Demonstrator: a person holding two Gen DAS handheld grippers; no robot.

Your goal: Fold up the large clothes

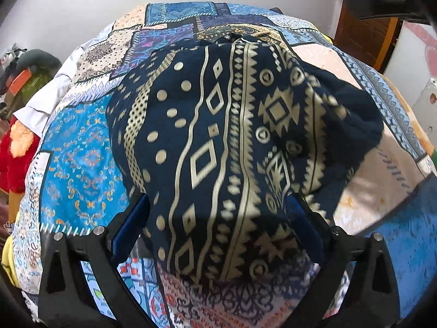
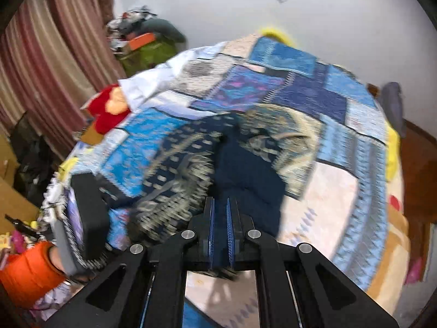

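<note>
A large navy garment with cream geometric print (image 1: 229,142) lies on a patchwork bedspread (image 1: 82,150). In the left wrist view my left gripper (image 1: 218,216) has its jaws wide apart, and the garment's near edge hangs between and over them. In the right wrist view my right gripper (image 2: 220,218) is shut on a dark navy fold of the same garment (image 2: 245,175) and holds it above the bed. The left gripper (image 2: 87,213) also shows at the lower left of that view, held by a hand in an orange sleeve.
The bed's patchwork spread (image 2: 314,98) fills both views. A red and orange soft toy (image 2: 112,109) and a white cloth (image 2: 153,82) lie at the bed's left side. A pile of bags (image 2: 147,43) stands by the striped curtain (image 2: 54,54). A wooden door (image 1: 363,27) is at the right.
</note>
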